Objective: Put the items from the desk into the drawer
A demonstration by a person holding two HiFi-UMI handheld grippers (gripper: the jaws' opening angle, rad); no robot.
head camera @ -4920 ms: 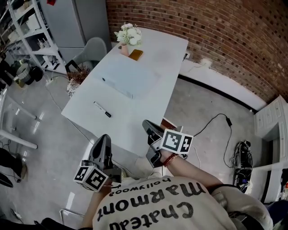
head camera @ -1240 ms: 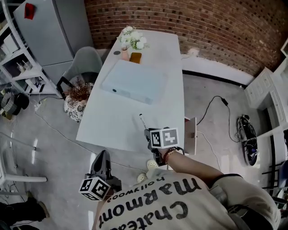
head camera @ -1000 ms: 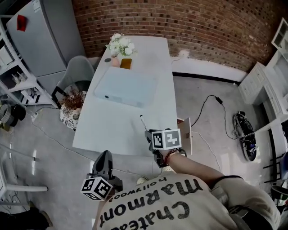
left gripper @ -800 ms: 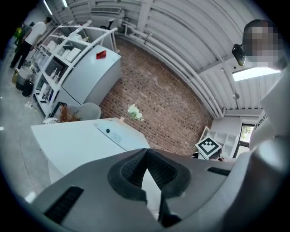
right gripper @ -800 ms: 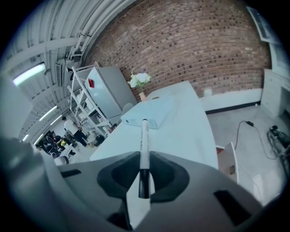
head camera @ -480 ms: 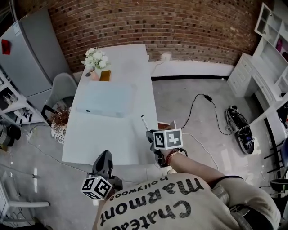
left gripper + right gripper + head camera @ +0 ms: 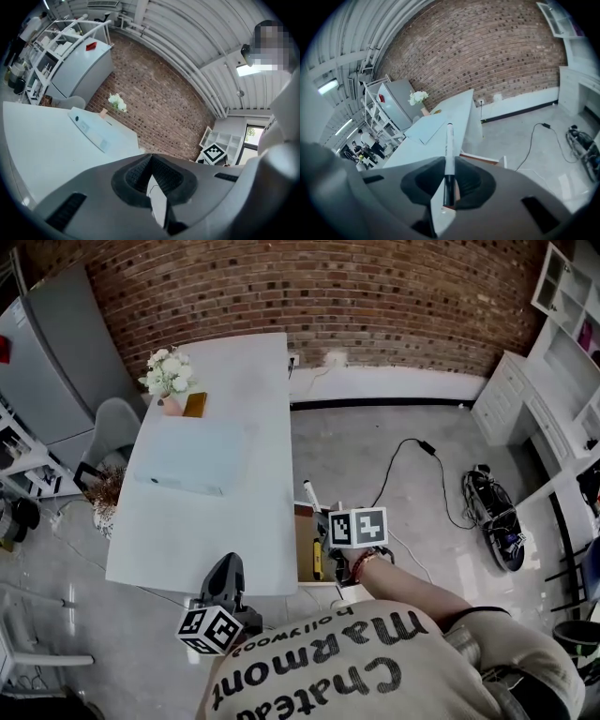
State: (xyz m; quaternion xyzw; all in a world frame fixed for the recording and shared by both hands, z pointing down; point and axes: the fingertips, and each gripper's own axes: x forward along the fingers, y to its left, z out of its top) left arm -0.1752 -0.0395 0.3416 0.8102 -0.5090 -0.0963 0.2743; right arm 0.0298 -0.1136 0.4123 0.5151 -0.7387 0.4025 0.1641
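My right gripper (image 7: 328, 532) is shut on a white marker pen with a black cap (image 7: 449, 154); the pen sticks forward out of the jaws, and its tip (image 7: 307, 491) shows over the open drawer (image 7: 303, 547) at the desk's right side. Something yellow lies inside the drawer. My left gripper (image 7: 227, 577) hangs low at the near edge of the white desk (image 7: 253, 437), its jaws shut with nothing between them (image 7: 151, 180). On the desk lies a flat pale-blue device (image 7: 187, 456), also in the left gripper view (image 7: 91, 131).
A vase of white flowers (image 7: 164, 376) and a brown item (image 7: 195, 405) stand at the desk's far end. A grey chair (image 7: 108, 427) sits left of the desk. A black cable (image 7: 412, 460) crosses the floor on the right. White cabinets (image 7: 530, 390) line the right wall.
The right gripper has carried the pen from above the desk's right edge to over the drawer, which now shows open. The head view has swung. The left gripper stayed low.
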